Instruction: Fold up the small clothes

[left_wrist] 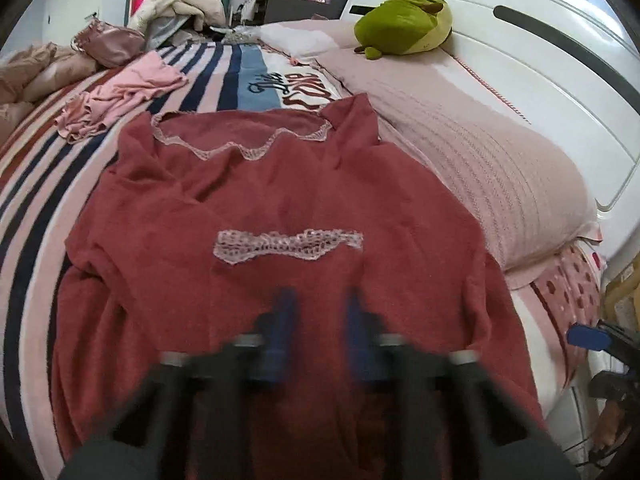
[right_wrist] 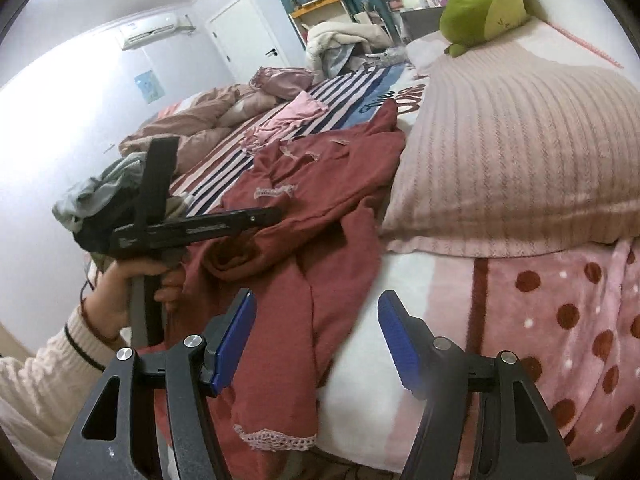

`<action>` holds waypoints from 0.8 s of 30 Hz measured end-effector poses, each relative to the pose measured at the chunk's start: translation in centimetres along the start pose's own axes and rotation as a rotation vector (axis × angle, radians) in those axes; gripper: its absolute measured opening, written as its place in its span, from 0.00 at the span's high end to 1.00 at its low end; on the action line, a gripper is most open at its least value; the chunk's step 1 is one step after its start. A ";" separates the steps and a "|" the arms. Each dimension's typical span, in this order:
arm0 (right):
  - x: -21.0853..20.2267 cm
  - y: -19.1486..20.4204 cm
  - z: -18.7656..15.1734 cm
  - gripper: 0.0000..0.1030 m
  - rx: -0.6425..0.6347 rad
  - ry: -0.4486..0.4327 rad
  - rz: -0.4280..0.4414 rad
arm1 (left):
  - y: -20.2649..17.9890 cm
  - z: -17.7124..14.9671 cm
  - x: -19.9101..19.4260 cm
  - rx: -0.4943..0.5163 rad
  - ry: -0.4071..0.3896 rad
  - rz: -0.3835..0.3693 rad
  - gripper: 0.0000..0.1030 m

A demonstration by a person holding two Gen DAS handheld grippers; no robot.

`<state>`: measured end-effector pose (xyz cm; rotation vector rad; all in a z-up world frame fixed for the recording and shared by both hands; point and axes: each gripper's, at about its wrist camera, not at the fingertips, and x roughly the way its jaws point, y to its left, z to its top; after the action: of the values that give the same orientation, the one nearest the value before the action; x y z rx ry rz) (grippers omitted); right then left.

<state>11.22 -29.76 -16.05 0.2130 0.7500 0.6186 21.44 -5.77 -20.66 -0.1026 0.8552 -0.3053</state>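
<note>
The red top lies spread on the striped blanket, its sleeve hanging over the bed edge at 6 o'clock, with the left gripper blurred above it, jaws slightly apart, and the right gripper wide open, the pillow at 3 o'clock.

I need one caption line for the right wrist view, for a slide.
Open right gripper hovers above the red garment on the bed, beside a pink pillow; the left hand holds the other gripper.
</note>
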 end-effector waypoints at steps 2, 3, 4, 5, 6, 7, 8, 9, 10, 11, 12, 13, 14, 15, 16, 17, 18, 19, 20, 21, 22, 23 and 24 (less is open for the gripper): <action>-0.1 -0.2 0.1 0.42 0.006 -0.006 -0.001 | -0.2 -0.2 -1.3 0.006 -0.049 0.002 0.97; 0.0 -0.3 0.2 0.42 0.010 -0.010 0.001 | -0.3 -0.5 -2.8 0.014 -0.091 0.015 0.97; 0.0 -0.4 0.2 0.42 0.015 -0.013 0.005 | -0.3 -0.8 -4.1 0.013 -0.122 0.022 0.97; 0.0 -0.5 0.2 0.42 0.021 -0.014 0.010 | -0.3 -1.1 -5.2 0.009 -0.146 0.023 0.97; 0.1 -0.6 0.2 0.42 0.026 -0.016 0.015 | -0.1 -1.6 -6.6 0.002 -0.167 0.020 0.97; 0.1 -0.6 0.1 0.42 0.029 -0.015 0.016 | 0.1 -2.2 -7.9 -0.005 -0.183 0.013 0.97; 0.2 -0.6 0.1 0.42 0.030 -0.014 0.015 | 0.4 -3.2 -9.3 -0.012 -0.194 0.004 0.97; 0.3 -0.4 0.0 0.42 0.030 -0.013 0.014 | 0.6 -4.5 -10.7 -0.016 -0.194 -0.003 0.97; 0.3 -0.4 -0.1 0.42 0.030 -0.011 0.014 | 0.8 -5.6 -11.6 -0.021 -0.189 -0.006 0.97; 0.4 -0.3 -0.2 0.42 0.032 -0.009 0.012 | 1.1 -7.4 -12.7 -0.030 -0.174 -0.017 0.97; 0.5 -0.3 -0.2 0.42 0.035 -0.006 0.011 | 1.2 -8.9 -13.3 -0.033 -0.151 -0.036 0.97; 0.7 -0.3 -0.3 0.42 0.039 -0.002 0.009 | 1.2 -10.5 -13.6 -0.023 -0.119 -0.056 0.97; 0.8 -0.3 -0.4 0.42 0.045 0.003 0.007 | 1.0 -11.8 -13.7 -0.009 -0.092 -0.062 0.97; 1.1 -0.3 -0.4 0.42 0.051 0.007 0.003 | 0.9 -13.2 -13.7 0.002 -0.053 -0.069 0.96; 1.3 -0.2 -0.5 0.42 0.057 0.010 -0.002 | 0.9 -14.7 -13.6 0.004 -0.002 -0.099 0.96; 1.5 -0.2 -0.5 0.42 0.063 0.014 -0.006 | 1.1 -15.8 -13.8 -0.011 0.029 -0.132 0.91; 1.7 -0.1 -0.5 0.42 0.069 0.016 -0.008 | 1.2 -16.6 -13.9 -0.023 0.053 -0.170 0.74; 1.8 0.1 -0.5 0.42 0.072 0.016 -0.010 | 1.2 -17.3 -14.1 -0.029 0.076 -0.208 0.62; 1.8 0.3 -0.4 0.42 0.072 0.016 -0.012 | 1.4 -17.9 -14.6 -0.029 0.096 -0.247 0.42; 1.7 0.7 -0.4 0.42 0.070 0.015 -0.014 | 1.6 -18.3 -15.3 -0.025 0.091 -0.258 0.38; 1.6 1.0 -0.4 0.42 0.068 0.014 -0.014 | 1.9 -18.4 -15.9 -0.024 0.079 -0.262 0.38; 1.5 1.4 -0.4 0.42 0.065 0.014 -0.014 | 2.3 -18.2 -16.6 -0.030 0.064 -0.264 0.37; 1.4 1.7 -0.4 0.42 0.061 0.016 -0.015 | 3.0 -17.9 -17.1 -0.041 0.041 -0.269 0.37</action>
<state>10.99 -27.53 -16.46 0.2585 0.7862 0.5839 -1.93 2.86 -20.56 -0.2517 0.8892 -0.5431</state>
